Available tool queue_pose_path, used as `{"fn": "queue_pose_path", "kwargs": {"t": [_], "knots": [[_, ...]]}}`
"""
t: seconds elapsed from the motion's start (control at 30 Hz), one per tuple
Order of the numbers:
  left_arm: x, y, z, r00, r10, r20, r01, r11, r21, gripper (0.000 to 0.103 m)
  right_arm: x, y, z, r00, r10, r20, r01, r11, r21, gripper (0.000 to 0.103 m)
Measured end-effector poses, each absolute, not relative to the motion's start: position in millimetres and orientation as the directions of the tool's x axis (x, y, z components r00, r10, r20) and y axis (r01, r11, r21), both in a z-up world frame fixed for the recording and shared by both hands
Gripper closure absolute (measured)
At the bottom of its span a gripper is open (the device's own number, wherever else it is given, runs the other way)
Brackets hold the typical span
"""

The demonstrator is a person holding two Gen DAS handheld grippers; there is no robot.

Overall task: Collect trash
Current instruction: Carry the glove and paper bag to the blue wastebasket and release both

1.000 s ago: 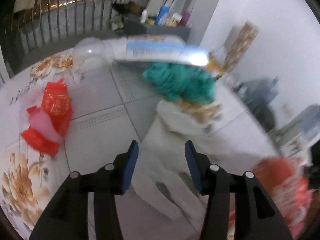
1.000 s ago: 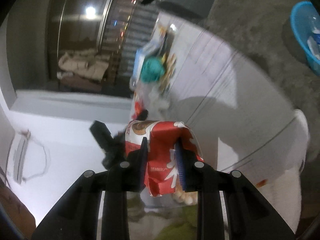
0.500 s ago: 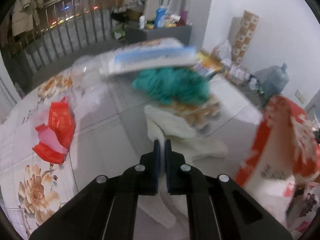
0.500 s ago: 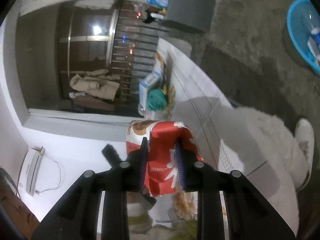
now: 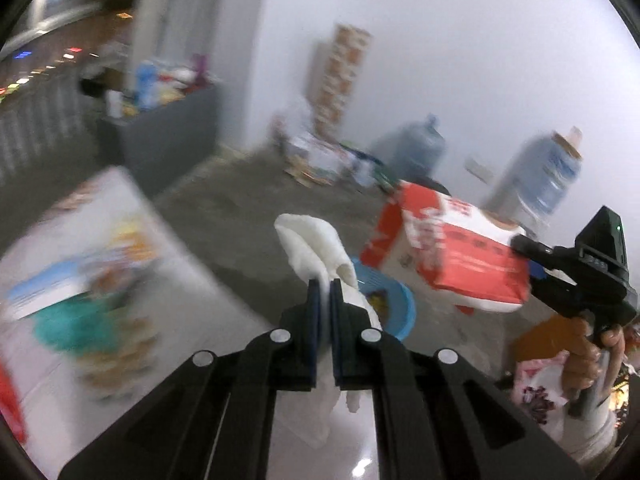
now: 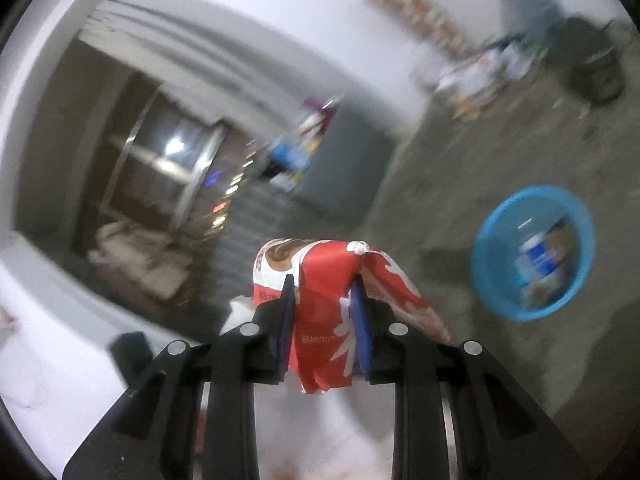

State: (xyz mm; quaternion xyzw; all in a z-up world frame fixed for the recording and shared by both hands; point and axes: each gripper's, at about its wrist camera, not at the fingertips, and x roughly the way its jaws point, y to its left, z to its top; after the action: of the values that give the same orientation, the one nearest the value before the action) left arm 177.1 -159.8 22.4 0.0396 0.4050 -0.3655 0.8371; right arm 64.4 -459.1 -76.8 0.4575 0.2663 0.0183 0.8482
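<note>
Between the left tool [image 5: 325,284], soft white cloth [image 5: 316,246] is pinched; right tool [image 6: 322,294] clamps crinkled red packet [image 6: 324,280].

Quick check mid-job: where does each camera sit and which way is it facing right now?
Left wrist: on the left tongs, facing floor and wall; shut on a white cloth; the right tongs and hand show.
Right wrist: on the right tongs, facing the floor; gripping a red bag.
Shared: red bag, blue basin.
</note>
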Motion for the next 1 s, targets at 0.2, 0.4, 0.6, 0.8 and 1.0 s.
{"fn": "queue_pose_path", "kwargs": {"t": [0.2,0.4,0.6,0.8,1.0], "knots": [[208.2,-273.9,-41.3,0.242,-0.513,-0.824,0.69,0.688,-0.225,0.098,68.9,-489.0,-127.1,0.822,0.138,-0.553,0.395,0.562,0.727,0.078],[242.7,-355.7,-103.6,0.175,-0.417,-0.892,0.704,0.686,-0.183,0.096,72.3,-521.8,-165.5,0.797,0.087,-0.597,0.494,0.473,0.729,0.078],[273.3,-385.6,-139.8,0.17,-0.358,-0.918,0.672,0.723,-0.157,0.067,74.2,-549.5,-188.9,0.784,0.089,-0.615,0.538,0.399,0.743,0.078],[276.4,-379.8,-126.9,0.206,-0.365,-0.908,0.666,0.732,-0.143,0.063,88.8,-548.1,-203.6,0.778,0.133,-0.615,0.53,0.387,0.755,0.078],[273.0,-346.2,-91.7,0.255,-0.385,-0.887,0.666,0.735,-0.128,0.061,128.1,-519.1,-219.6,0.732,0.106,-0.673,0.505,0.579,0.64,0.07]]}}
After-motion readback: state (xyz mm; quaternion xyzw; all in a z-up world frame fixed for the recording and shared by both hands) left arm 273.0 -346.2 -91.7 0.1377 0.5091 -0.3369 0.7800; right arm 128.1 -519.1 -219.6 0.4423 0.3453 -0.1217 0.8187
